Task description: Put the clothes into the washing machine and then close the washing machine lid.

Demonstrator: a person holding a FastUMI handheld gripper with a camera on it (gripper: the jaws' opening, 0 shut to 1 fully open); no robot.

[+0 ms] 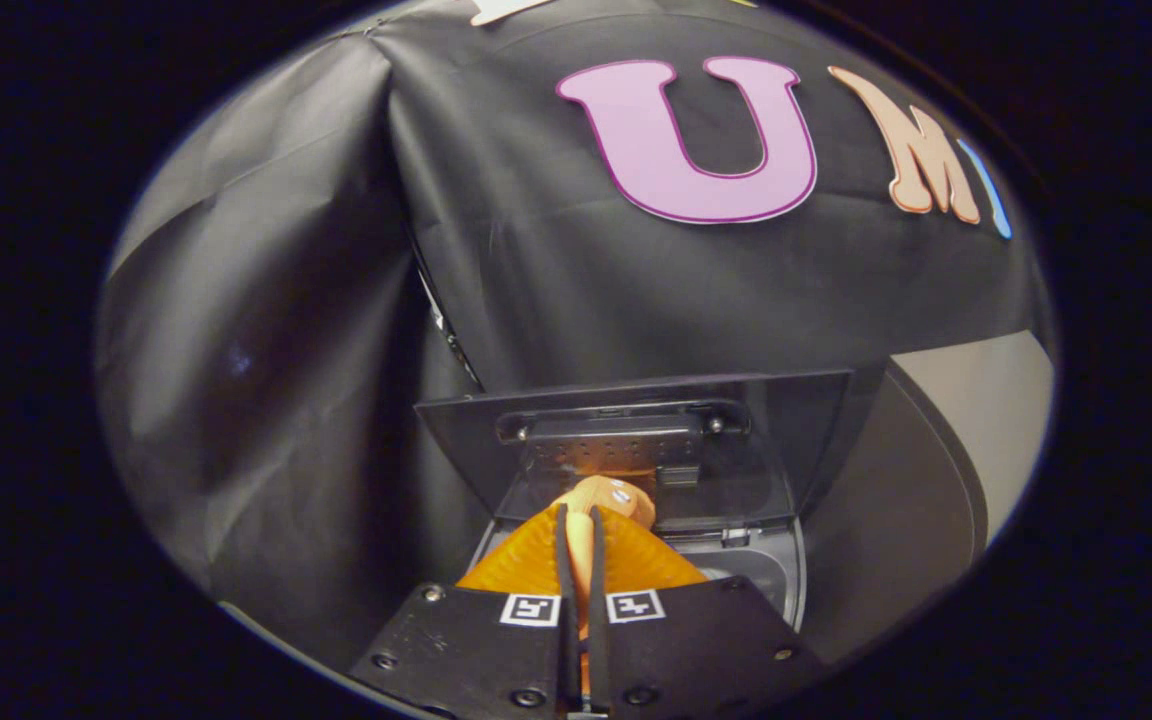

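The two-finger gripper (581, 530) holds its fingers drawn nearly together, pinching a small piece of soft orange cloth (608, 497) between them; a bunched fold of the cloth bulges out just past the fingertips. The cloth hangs above the open top of the small grey washing machine (751, 570), directly in front of the raised, dark translucent plastic lid (636, 445), which stands upright behind the opening.

Step in hand: loading the clothes. The garment is still clamped and has not been released into the tub. The tub interior lies mostly hidden behind the fingers and the cloth, so it cannot be told whether anything else is already inside.

Next move, as judged: lower the cloth into the opening, part the fingers to drop it, withdraw, then bring the lid forward and down until it closes.

Surroundings: black draped booth cloth (266, 380) hangs close behind and to the left of the machine; a pale grey surface (986, 420) lies to the right.

Obstructions: any cloth left trailing over the rim would probably keep the lid from seating. The upright lid stands close ahead of the fingertips and limits forward travel.
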